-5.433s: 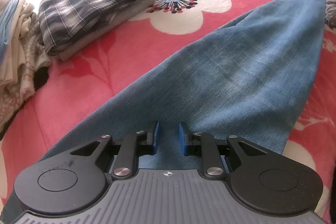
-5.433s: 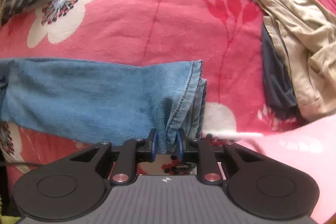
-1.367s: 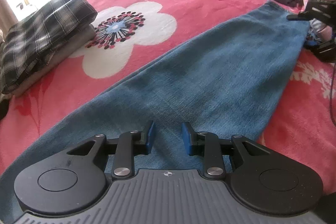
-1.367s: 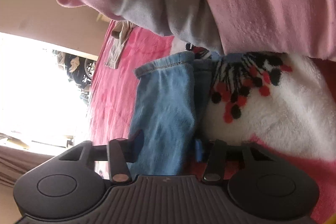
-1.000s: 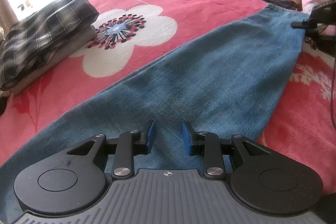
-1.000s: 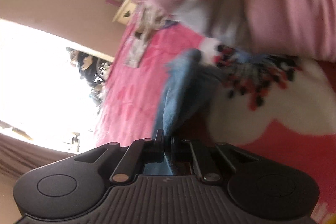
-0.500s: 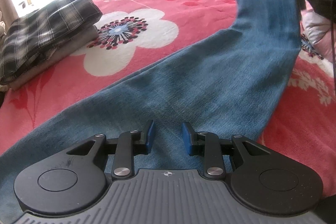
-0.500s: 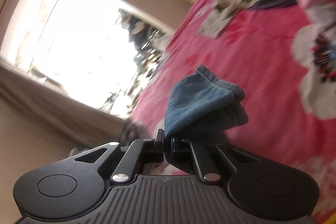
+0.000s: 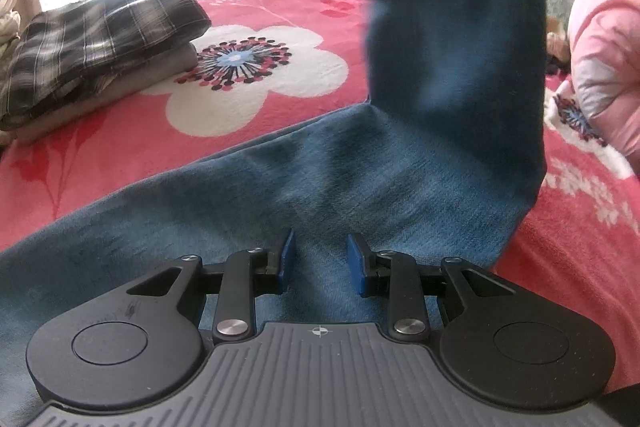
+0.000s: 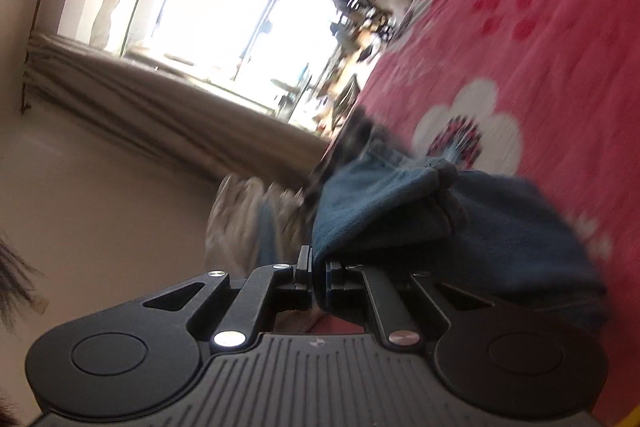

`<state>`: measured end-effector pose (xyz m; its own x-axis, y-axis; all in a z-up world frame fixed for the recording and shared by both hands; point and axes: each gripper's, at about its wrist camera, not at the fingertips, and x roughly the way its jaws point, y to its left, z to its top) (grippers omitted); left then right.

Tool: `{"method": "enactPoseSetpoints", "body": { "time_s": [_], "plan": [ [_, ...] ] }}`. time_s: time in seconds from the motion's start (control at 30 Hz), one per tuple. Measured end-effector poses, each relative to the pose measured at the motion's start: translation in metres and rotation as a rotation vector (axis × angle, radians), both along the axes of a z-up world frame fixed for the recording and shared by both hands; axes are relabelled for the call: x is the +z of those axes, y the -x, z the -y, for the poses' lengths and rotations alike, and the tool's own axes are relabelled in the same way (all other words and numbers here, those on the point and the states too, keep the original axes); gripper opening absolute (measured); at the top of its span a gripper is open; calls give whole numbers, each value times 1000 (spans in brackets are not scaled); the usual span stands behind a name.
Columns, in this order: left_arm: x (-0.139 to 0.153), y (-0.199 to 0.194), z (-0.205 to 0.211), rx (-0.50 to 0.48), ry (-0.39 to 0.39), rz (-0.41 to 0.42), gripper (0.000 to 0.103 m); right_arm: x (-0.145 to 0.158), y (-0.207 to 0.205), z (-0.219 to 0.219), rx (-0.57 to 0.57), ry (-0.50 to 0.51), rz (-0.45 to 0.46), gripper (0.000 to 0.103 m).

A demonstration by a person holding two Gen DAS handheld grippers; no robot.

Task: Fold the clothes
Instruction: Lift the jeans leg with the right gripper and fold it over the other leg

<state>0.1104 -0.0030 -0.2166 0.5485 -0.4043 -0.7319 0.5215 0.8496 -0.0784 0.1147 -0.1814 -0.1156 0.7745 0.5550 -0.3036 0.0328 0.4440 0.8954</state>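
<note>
Denim everywhere: the jeans (image 9: pixel 304 183) lie flat on the pink floral blanket (image 9: pixel 120 147), stacked plaid shirt (image 9: pixel 92 39) off at ten o'clock. At six o'clock the left gripper (image 9: pixel 319 259) sits over the denim, jaws parted, gripping nothing. At one o'clock the leg end rises, pinched tight in the right gripper (image 10: pixel 319 277). Best move, probably: left pins the crease, right lays the hem down square.

Left gripper (image 9: pixel 319 254): black linkage arms, blue pads (image 9: pixel 286 255) on the fingers, silver pivot screws, two round black housings, grey ribbed body with a small crosshair mark at centre. Right gripper (image 10: pixel 319 273): same build — black arms, silver screws, grey ribbed body. Pink sleeve (image 9: pixel 604 67) with a grey patch at far right. Dark hair strands at the left edge of the right wrist view.
</note>
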Motion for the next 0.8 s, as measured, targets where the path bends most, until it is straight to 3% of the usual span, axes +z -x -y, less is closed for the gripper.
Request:
{"method": "enactPoseSetpoints", "body": {
  "time_s": [0.27, 0.57, 0.7, 0.8],
  "plan": [
    [20, 7, -44, 59, 55, -32, 28, -1, 2, -47, 82, -28, -15, 7],
    [55, 37, -170, 265, -13, -58, 28, -6, 2, -116, 208, -24, -6, 7],
    [38, 40, -202, 303, -47, -141, 28, -15, 1, -144, 239, -31, -26, 7],
    [24, 40, -214, 306, 10, -147, 29, -22, -2, -164, 272, -16, -38, 7]
  ]
}}
